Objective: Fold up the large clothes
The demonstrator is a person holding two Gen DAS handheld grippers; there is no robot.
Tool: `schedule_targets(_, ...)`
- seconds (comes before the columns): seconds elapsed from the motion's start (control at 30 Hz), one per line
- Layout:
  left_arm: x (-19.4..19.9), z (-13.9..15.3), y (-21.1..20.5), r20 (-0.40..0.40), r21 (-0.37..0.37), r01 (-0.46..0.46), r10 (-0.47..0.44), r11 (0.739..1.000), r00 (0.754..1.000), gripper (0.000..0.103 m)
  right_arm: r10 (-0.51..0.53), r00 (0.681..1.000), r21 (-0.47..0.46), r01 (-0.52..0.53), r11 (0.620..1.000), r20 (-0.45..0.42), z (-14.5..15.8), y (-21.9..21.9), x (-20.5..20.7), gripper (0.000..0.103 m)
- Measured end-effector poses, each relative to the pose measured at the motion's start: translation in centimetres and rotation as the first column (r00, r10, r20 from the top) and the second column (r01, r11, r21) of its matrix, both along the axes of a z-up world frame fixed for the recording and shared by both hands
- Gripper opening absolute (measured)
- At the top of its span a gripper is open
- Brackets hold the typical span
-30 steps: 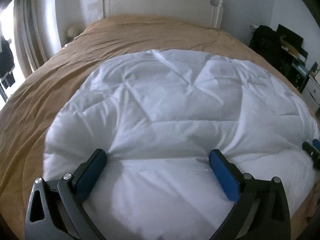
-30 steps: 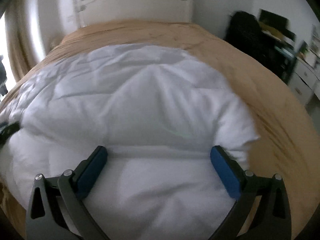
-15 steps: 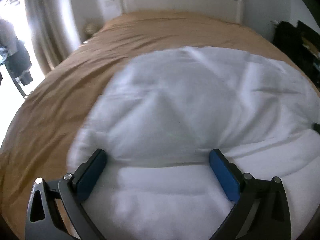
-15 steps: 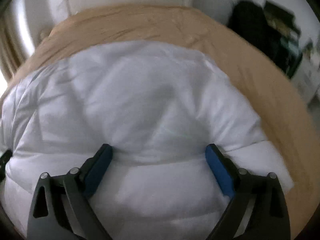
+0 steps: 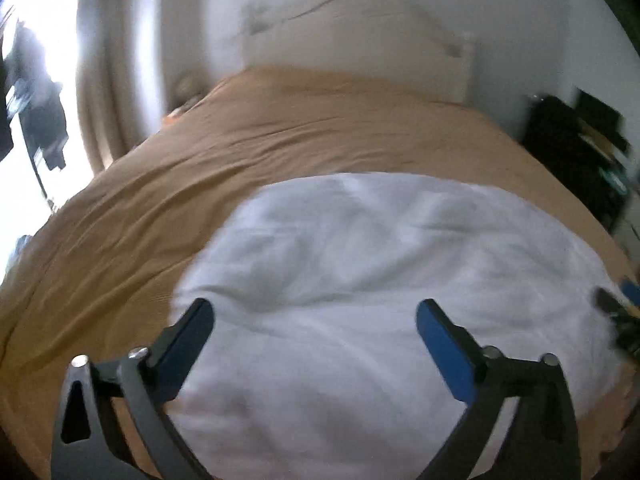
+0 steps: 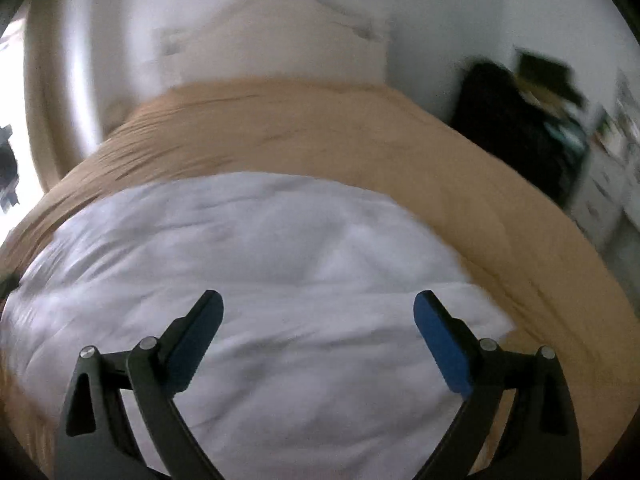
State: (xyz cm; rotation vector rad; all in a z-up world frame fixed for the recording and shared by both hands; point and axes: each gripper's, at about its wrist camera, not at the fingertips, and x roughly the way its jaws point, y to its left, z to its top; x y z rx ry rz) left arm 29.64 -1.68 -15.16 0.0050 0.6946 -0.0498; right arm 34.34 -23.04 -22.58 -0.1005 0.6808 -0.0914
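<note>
Both views are motion-blurred, so the stitching and edges are hard to make out. The white padded garment [image 5: 380,280] lies bunched on the tan bedspread [image 5: 240,140]. Left gripper [image 5: 314,328] and right gripper [image 6: 318,320] stand spread wide above it, holding nothing.

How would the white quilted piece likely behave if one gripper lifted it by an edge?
The white quilted piece looks puffy and creased, so it would probably drape limply. Probably light for its bulk. On the tan bedspread it may drag along.
</note>
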Motion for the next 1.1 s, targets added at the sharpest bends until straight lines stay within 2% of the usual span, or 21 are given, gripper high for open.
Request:
schedule_targets(0.03, -0.6, -1.0, -1.3, -0.001, 0.031, 0.021, -0.021, 0.999, 1.000, 0.103, 0.026, 1.000, -0.055, -0.026, 0.998, -0.005, -0.8, 1.1, -0.5, 0.097)
schedule_targets(0.07, -0.6, -2.4, -2.2, -0.033, 0.065, 0.042, -0.040, 0.997, 0.999, 0.103, 0.041, 0.999, -0.109, -0.044, 0.993, -0.036, -2.2, 1.7, -0.5, 0.097)
schedule_targets(0.1, -0.4, -4.1, -2.3, -0.078, 0.080, 0.058, -0.051, 0.995, 0.996, 0.103, 0.046, 0.995, -0.119, -0.057, 0.991, -0.090, -3.9, 1.5, -0.3, 0.099)
schedule_targets(0.13, -0.9, -5.2, -2.0, -0.090, 0.063, 0.071, -0.065, 0.996, 0.994, 0.103, 0.051, 0.992, -0.064, -0.059, 0.996, -0.113, -5.3, 0.2, -0.1, 0.103)
schedule_targets(0.17, -1.0, -5.6, -1.1, -0.071, 0.051, 0.062, -0.058, 0.997, 0.996, 0.103, 0.051, 0.993, -0.017, -0.053, 0.998, -0.111, -5.8, -1.0, -0.2, 0.103)
schedule_targets(0.23, -0.7, -5.1, 0.0, -0.071, 0.073, 0.017, -0.012, 0.997, 0.997, 0.103, 0.022, 0.991, 0.051, -0.015, 0.999, -0.133, -5.8, -3.3, 0.7, 0.103)
schedule_targets(0.33, 0.5, -3.3, 2.3, -0.073, 0.074, -0.083, 0.089, 0.994, 0.993, 0.101, -0.044, 0.988, 0.038, 0.050, 0.998, -0.149, -4.0, -5.0, 1.6, 0.102)
schedule_targets(0.4, 0.7, -1.1, 3.5, -0.045, 0.043, -0.107, 0.109, 0.993, 0.993, 0.101, -0.066, 0.990, 0.057, 0.074, 0.996, -0.121, -2.3, -5.1, 2.0, 0.102)
schedule_targets(0.5, 2.9, 1.6, 2.9, -0.021, 0.002, -0.077, 0.077, 0.997, 0.997, 0.102, -0.059, 0.995, 0.142, 0.070, 0.987, -0.080, 1.1, -4.1, 3.8, 0.103)
schedule_targets(0.57, 4.8, 2.4, 1.5, -0.016, -0.011, -0.042, 0.041, 0.999, 0.999, 0.102, -0.029, 0.996, 0.164, 0.042, 0.986, -0.083, 2.9, -2.7, 7.1, 0.103)
schedule_targets(0.67, 8.9, 2.4, -2.0, -0.043, 0.045, 0.012, -0.010, 0.999, 0.999, 0.102, 0.036, 0.993, 0.159, -0.017, 0.987, -0.113, 3.5, -0.4, 12.5, 0.103)
schedule_targets(0.77, 13.8, -0.1, -5.9, -0.139, 0.132, 0.065, -0.046, 0.989, 0.989, 0.102, 0.067, 0.975, 0.135, -0.039, 0.990, -0.213, 1.6, 1.5, 17.6, 0.103)
schedule_targets(0.87, 16.7, -3.0, -7.6, -0.245, 0.173, 0.075, -0.031, 0.982, 0.969, 0.103, 0.021, 0.944, -0.001, -0.022, 1.000, -0.330, -2.8, 2.5, 21.7, 0.102)
schedule_targets(0.9, 17.8, -4.3, -7.4, -0.282, 0.167, 0.078, -0.028, 0.983, 0.959, 0.103, -0.020, 0.921, -0.050, 0.001, 0.999, -0.389, -4.9, 2.0, 22.9, 0.102)
schedule_targets(0.93, 18.5, -5.2, -6.7, -0.310, 0.140, 0.072, -0.025, 0.987, 0.950, 0.103, -0.039, 0.895, -0.048, 0.020, 0.999, -0.444, -6.9, 1.0, 23.8, 0.102)
schedule_targets(0.97, 19.3, -5.7, -5.5, -0.334, 0.085, 0.054, -0.022, 0.995, 0.942, 0.103, -0.032, 0.882, -0.005, 0.034, 0.999, -0.470, -7.8, 0.0, 24.2, 0.102)
schedule_targets(1.0, 19.8, -5.8, -4.7, -0.338, 0.064, 0.040, -0.016, 0.997, 0.941, 0.103, -0.032, 0.878, 0.062, 0.070, 0.996, -0.478, -8.2, -1.4, 24.4, 0.102)
schedule_targets(1.03, 20.2, -5.9, -3.9, -0.337, 0.076, 0.020, 0.007, 0.997, 0.942, 0.103, -0.053, 0.879, 0.099, 0.113, 0.989, -0.473, -8.2, -2.8, 24.6, 0.102)
schedule_targets(1.1, 20.8, -6.1, -1.8, -0.327, 0.165, -0.039, 0.092, 0.986, 0.941, 0.103, -0.113, 0.870, 0.092, 0.178, 0.980, -0.479, -8.3, -5.0, 24.8, 0.102)
